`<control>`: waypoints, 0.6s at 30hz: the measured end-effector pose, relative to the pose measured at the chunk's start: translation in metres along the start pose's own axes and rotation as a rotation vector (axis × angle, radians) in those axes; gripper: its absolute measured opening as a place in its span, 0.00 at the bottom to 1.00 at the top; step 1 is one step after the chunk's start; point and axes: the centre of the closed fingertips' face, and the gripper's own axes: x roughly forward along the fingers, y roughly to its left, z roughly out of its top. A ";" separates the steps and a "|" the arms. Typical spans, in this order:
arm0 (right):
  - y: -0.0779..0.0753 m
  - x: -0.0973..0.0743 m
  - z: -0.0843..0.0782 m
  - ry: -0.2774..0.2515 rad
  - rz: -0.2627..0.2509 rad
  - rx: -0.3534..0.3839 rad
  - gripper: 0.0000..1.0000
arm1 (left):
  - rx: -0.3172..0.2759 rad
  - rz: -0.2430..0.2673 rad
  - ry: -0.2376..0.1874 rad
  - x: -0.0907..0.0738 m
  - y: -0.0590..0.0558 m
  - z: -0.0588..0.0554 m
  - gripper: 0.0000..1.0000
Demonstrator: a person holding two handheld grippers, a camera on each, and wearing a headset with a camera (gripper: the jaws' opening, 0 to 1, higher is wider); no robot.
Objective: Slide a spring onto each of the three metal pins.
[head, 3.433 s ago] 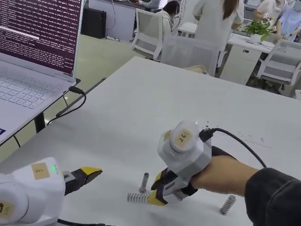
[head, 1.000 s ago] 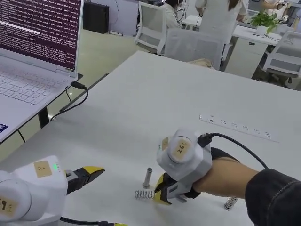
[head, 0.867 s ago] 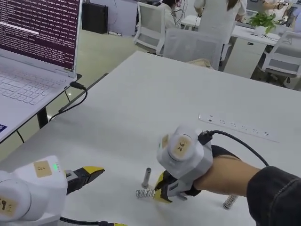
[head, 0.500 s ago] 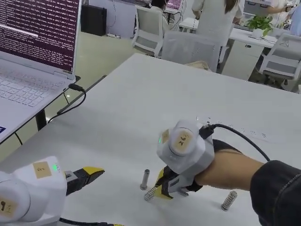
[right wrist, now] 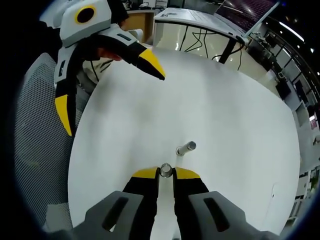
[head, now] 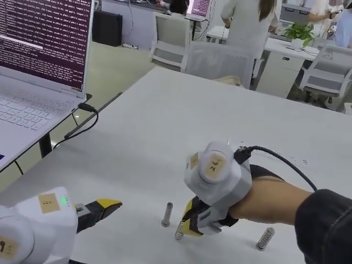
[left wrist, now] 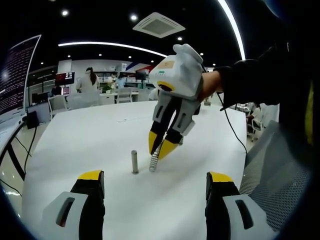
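Spring [left wrist: 154,161] upended, right tool [head: 186,229] marked maybe 26

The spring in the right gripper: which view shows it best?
The left gripper view: there the spring shows from the side, coils clear, its top between the tips of the right gripper, beside the upright pin. The right gripper view shows the spring end-on, as a ring. The head view shows its lower end below the gripper.

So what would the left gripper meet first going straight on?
Probably the spring in the right gripper, dead ahead of the left gripper; the metal pin stands close beside it, at seemingly similar depth.
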 end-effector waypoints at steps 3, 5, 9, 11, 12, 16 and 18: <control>0.001 -0.003 0.002 -0.011 0.007 0.017 0.08 | 0.002 0.000 -0.003 0.000 0.000 0.001 0.81; 0.002 -0.006 0.004 -0.018 0.008 0.027 0.08 | 0.004 0.000 -0.004 0.000 0.000 0.002 0.81; 0.003 -0.012 0.006 -0.026 0.011 0.040 0.08 | 0.007 0.000 -0.007 -0.001 -0.001 0.003 0.81; 0.003 -0.015 0.007 -0.028 0.010 0.042 0.08 | 0.008 0.000 -0.008 -0.001 -0.001 0.003 0.81; 0.003 -0.016 0.008 -0.029 0.010 0.044 0.08 | 0.008 0.001 -0.009 -0.001 -0.001 0.003 0.81; 0.002 -0.020 0.010 -0.026 0.013 0.044 0.08 | 0.011 0.004 -0.014 -0.002 0.000 0.005 0.81; 0.003 -0.021 0.010 -0.023 0.017 0.050 0.08 | 0.012 0.006 -0.016 -0.002 0.000 0.006 0.81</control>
